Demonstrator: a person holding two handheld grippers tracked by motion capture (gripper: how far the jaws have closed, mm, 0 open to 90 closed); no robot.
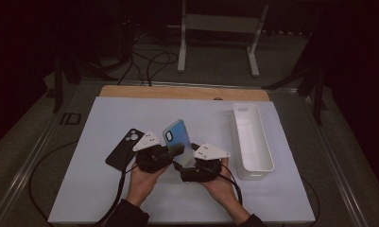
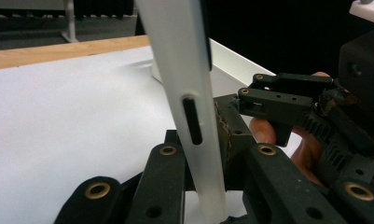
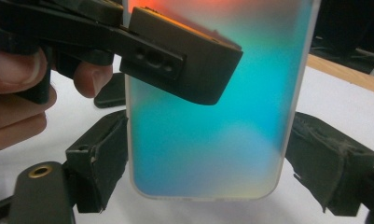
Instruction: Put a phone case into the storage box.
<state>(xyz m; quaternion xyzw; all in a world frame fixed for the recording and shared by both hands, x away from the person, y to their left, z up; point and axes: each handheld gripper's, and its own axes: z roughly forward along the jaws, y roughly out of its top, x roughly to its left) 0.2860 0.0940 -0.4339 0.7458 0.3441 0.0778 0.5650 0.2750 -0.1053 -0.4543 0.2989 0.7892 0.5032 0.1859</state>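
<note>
Both grippers hold the blue phone case (image 1: 179,138) upright above the white table (image 1: 107,189): the left gripper (image 1: 170,153) pinches its faces, the right gripper (image 1: 189,163) spans its edges. A black phone case (image 1: 123,149) lies at nine o'clock.

The translucent blue-tinted phone case (image 3: 208,116) runs off the top edge in the right gripper view, and the other claw's black jaw covers its upper left. In the left gripper view the case (image 2: 189,93) shows edge-on — top and bottom cropped. In the high view, the flat black phone case (image 1: 124,149) lies partly under the left claw (image 1: 170,153); the room beyond the white table (image 1: 107,189) is too dark to read.
</note>
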